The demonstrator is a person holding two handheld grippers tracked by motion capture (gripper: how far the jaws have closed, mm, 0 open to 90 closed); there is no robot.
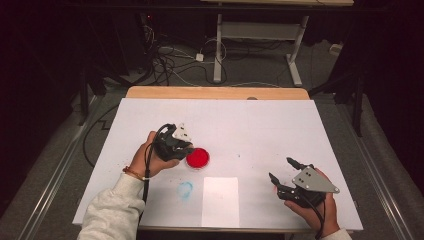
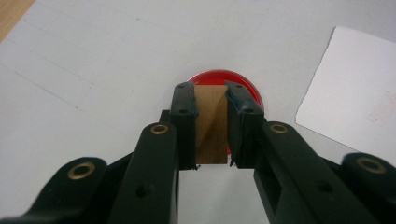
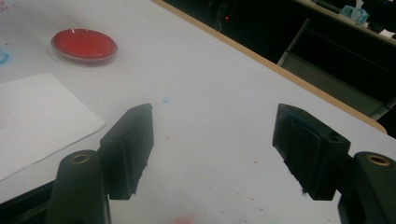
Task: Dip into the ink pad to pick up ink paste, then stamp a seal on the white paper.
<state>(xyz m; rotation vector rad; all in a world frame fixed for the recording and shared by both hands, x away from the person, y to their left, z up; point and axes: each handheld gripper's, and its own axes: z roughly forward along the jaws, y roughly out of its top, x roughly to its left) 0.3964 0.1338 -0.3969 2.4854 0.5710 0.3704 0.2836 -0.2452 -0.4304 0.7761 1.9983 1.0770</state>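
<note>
1. Left gripper (image 1: 186, 148), held in person's left hand (image 1: 150, 157), angled toward red dish (image 1: 198, 157) at mid tabletop (image 1: 260, 125).
2. Left gripper view: fingers (image 2: 183, 123) pinch a small wooden block (image 2: 211, 122) directly over the dish; block not discernible in high view.
3. Right gripper (image 1: 285, 175) at tabletop's near-right, in right hand (image 1: 320, 207); fingers (image 3: 128, 149) spread wide, nothing between.
4. White paper sheet (image 1: 220, 201) near front edge; blue smudge (image 1: 185, 189) beside it.
5. No legible labels.
</note>
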